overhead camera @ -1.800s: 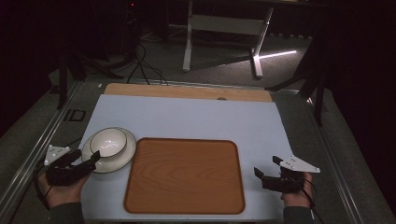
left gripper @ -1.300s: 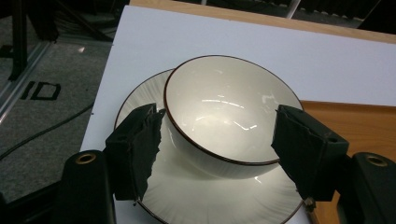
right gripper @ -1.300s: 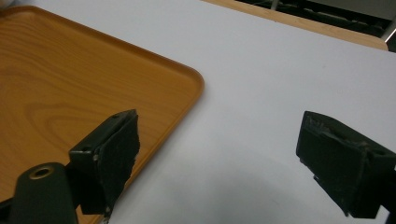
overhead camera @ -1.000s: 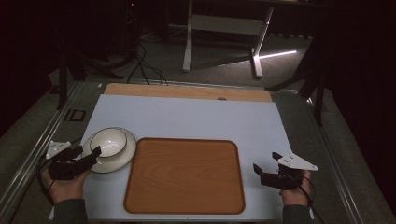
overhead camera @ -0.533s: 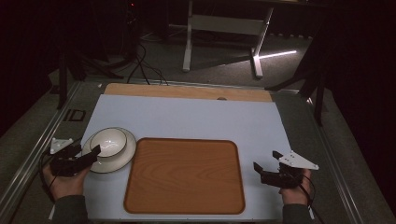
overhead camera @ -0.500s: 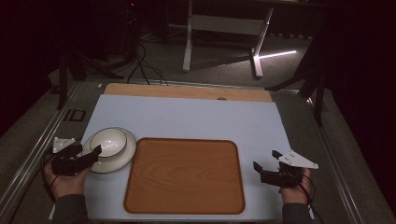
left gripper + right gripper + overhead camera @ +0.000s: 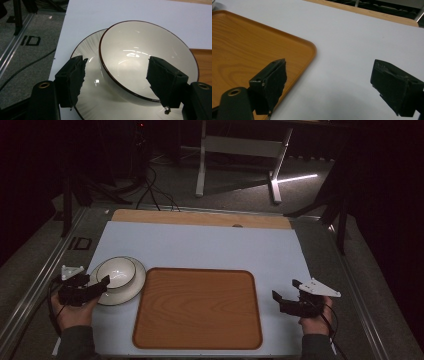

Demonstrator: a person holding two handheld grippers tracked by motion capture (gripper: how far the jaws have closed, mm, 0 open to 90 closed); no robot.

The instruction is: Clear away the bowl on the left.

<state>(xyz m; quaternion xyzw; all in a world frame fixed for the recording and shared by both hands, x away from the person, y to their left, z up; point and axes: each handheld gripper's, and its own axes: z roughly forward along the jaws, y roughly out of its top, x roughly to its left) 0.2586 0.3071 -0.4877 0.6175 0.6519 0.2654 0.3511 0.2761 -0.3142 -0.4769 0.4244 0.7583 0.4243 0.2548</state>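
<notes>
A white bowl (image 7: 116,271) (image 7: 147,60) with a dark rim sits on a white plate (image 7: 131,290) (image 7: 92,75) at the left of the white table mat (image 7: 200,245). My left gripper (image 7: 97,287) (image 7: 116,77) is open at the plate's near left edge, its jaws either side of the bowl's near rim, one over the plate, one over the bowl. A wooden tray (image 7: 197,307) (image 7: 242,52) lies empty in the middle. My right gripper (image 7: 279,301) (image 7: 329,85) is open above the mat just right of the tray, holding nothing.
A wooden strip (image 7: 200,218) borders the mat's far edge. Metal rails (image 7: 40,275) run along the table's left side. Cables (image 7: 150,190) and a table frame (image 7: 240,150) stand on the floor beyond.
My left gripper has crept slightly forward and right toward the bowl. The right gripper has barely shifted. Bowl, plate and tray stay put.
</notes>
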